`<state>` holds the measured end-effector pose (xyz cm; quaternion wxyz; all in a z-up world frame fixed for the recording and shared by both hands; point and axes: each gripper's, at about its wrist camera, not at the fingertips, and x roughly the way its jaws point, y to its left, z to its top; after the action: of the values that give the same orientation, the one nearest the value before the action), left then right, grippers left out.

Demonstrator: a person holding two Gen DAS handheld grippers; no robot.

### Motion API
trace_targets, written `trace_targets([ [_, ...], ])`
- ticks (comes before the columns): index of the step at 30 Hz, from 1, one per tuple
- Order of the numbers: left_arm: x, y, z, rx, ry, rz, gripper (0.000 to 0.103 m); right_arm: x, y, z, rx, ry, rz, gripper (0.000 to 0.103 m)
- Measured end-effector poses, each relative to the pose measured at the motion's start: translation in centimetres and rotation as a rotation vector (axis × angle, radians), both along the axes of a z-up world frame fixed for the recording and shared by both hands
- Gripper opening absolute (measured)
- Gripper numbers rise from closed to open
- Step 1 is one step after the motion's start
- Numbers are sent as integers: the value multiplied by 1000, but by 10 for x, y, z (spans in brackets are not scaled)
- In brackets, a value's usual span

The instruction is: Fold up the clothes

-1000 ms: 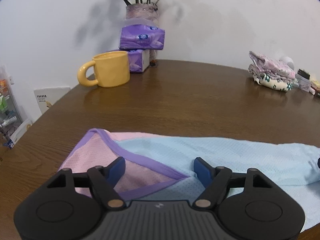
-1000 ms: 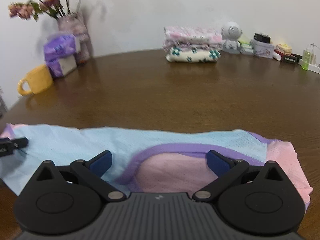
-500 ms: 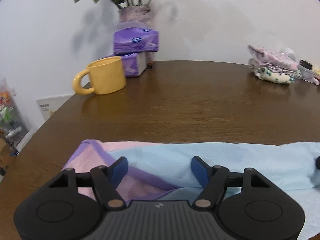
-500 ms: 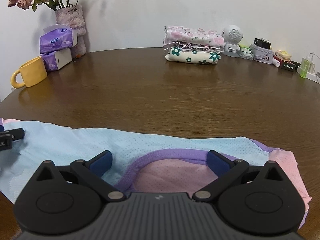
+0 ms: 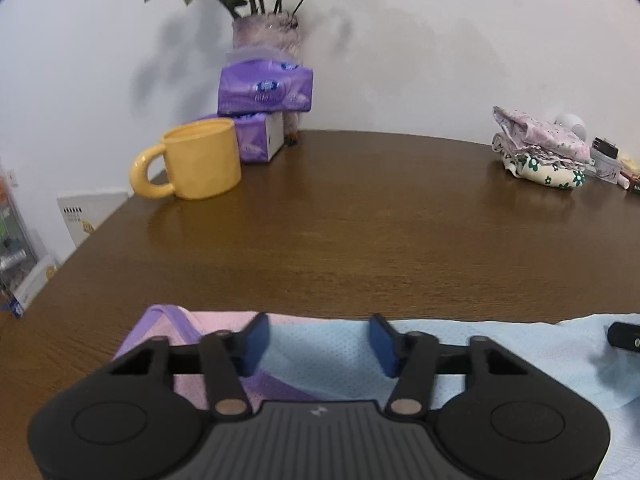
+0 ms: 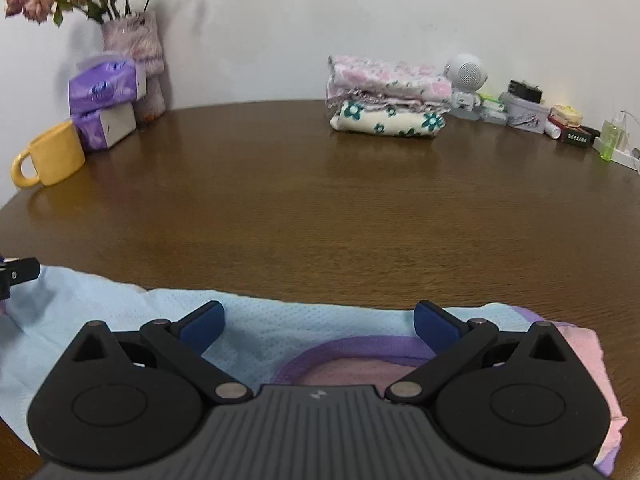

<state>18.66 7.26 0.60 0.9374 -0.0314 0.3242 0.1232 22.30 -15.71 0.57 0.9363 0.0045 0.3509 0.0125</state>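
Note:
A light blue mesh garment (image 5: pixel 500 344) with pink panels and purple trim lies flat along the near edge of the round wooden table (image 5: pixel 360 220). My left gripper (image 5: pixel 319 332) hovers over its left end, fingertips at the cloth's far edge. Its jaws are closing with blue fabric between them, and the pads do not press on the cloth. My right gripper (image 6: pixel 319 316) stands wide open over the garment (image 6: pixel 80 292) at the right end, above a purple-trimmed opening. Each view catches a finger of the other gripper at its edge.
A yellow mug (image 5: pixel 200 164), purple tissue packs (image 5: pixel 264 92) and a flower vase (image 5: pixel 266 34) stand at the back left. A stack of folded floral clothes (image 6: pixel 384 100) sits at the back, with a small white figure (image 6: pixel 466 80) and several boxes to its right.
Both grippers have moved forward over the garment, so its far edge now lies at their fingertips. The left jaws have narrowed. The right jaws stay wide.

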Motion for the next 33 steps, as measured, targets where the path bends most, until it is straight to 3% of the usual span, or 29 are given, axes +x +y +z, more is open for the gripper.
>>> trace_targets([
  [5, -1, 14, -4, 5, 4, 30, 47, 1, -2, -4, -69, 1, -29, 103],
  [9, -7, 24, -5, 16, 0, 52, 50, 3, -12, -6, -44, 10, -29, 103],
  [12, -9, 30, -5, 9, -6, 49, 51, 1, -20, -4, 14, 5, -19, 103],
  [18, -16, 31, 3, -18, -49, 40, 48, -23, -38, 19, 197, -130, 3, 103],
  [24, -18, 5, 11, 14, -61, -30, 55, -12, -36, 26, 298, -49, 61, 103],
  [33, -15, -8, 3, -3, -45, -68, 57, -18, -3, 26, 142, -72, 80, 103],
])
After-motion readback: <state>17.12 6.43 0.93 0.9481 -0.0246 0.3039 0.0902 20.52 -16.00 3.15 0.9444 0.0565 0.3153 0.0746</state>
